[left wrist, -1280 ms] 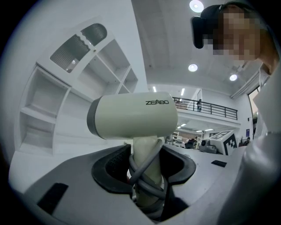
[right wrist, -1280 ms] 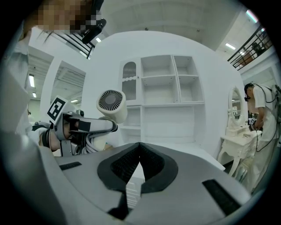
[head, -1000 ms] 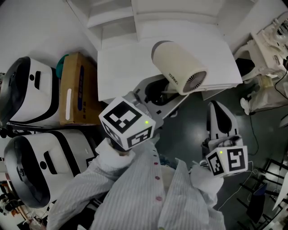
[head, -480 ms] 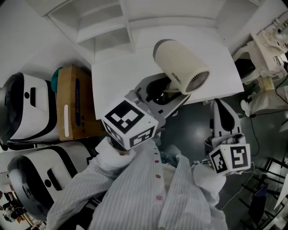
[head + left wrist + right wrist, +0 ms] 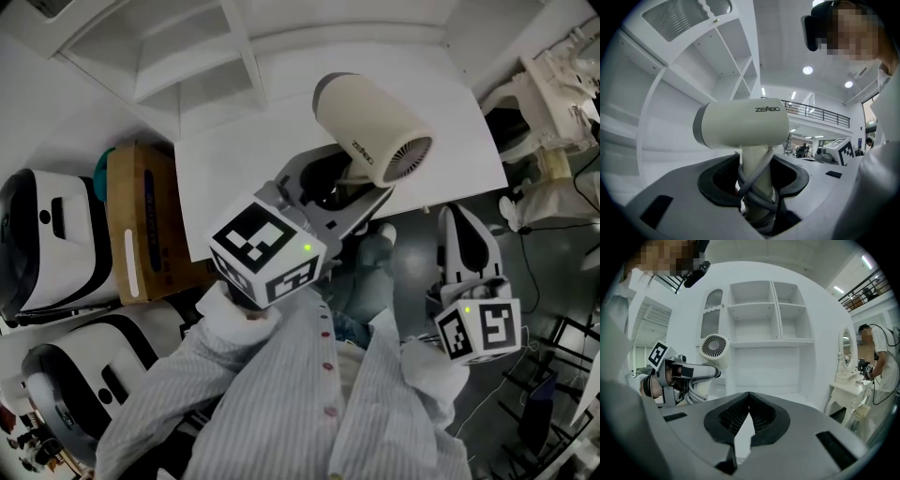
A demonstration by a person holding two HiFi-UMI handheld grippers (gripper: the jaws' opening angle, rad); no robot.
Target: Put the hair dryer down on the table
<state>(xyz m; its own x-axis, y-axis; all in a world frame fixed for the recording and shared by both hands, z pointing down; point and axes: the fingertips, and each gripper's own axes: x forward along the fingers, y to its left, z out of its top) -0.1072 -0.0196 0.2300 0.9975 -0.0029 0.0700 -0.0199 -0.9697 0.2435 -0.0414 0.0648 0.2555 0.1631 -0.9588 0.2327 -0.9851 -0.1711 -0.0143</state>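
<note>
Currently the left gripper (image 5: 342, 192) is clamping a cream, barrel-shaped plastic hair dryer (image 5: 373, 134) by its handle. Its jaws are pressing on that handle and on the grey cord (image 5: 757, 187) wound round it. The dryer is standing upright in the grip with its barrel level, off the surface over the near part of the white rectangular table (image 5: 234, 159), its round grille facing right. The right gripper (image 5: 462, 234) is hanging well apart to the right, over the dark floor (image 5: 403, 281), its jaws meeting at the tips and gripping nothing.
</note>
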